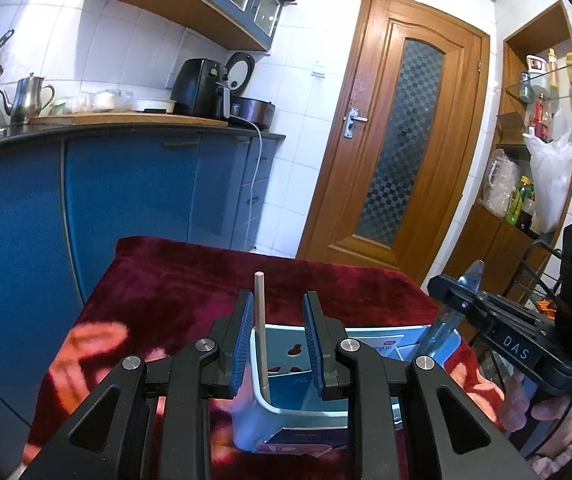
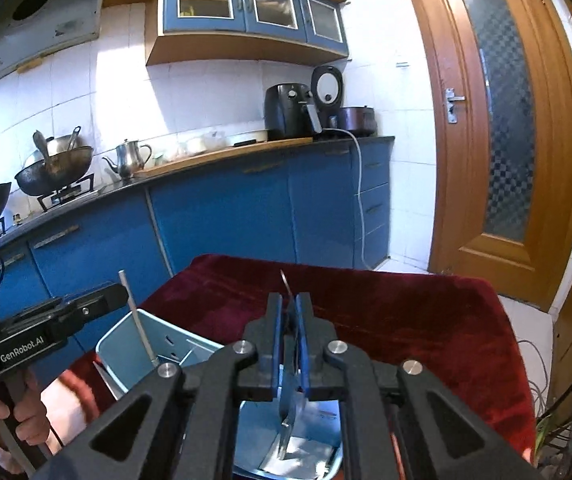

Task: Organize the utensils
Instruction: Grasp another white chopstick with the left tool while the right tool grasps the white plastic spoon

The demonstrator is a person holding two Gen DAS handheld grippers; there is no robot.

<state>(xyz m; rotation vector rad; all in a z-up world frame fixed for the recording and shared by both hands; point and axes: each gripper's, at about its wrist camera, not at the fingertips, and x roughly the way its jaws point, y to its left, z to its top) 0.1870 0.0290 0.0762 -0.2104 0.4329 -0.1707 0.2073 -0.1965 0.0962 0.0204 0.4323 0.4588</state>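
Observation:
A light blue utensil holder [image 1: 286,412] with compartments stands on the red cloth. A pale chopstick [image 1: 261,336] stands upright in its left compartment, beside the left finger of my left gripper [image 1: 278,344], which is open above the holder. My right gripper [image 2: 290,344] is shut on a metal utensil [image 2: 290,412] whose flat lower end hangs down into the holder [image 2: 165,344]; its thin tip sticks up past the fingers. The right gripper also shows in the left wrist view [image 1: 456,300], and the chopstick shows in the right wrist view [image 2: 137,320].
The red cloth [image 2: 386,320] covers a small table. Blue kitchen cabinets [image 1: 125,184] with a counter, kettle and air fryer stand behind. A wooden door [image 1: 398,140] is at the right, and shelves with bottles and bags [image 1: 534,160] beside it.

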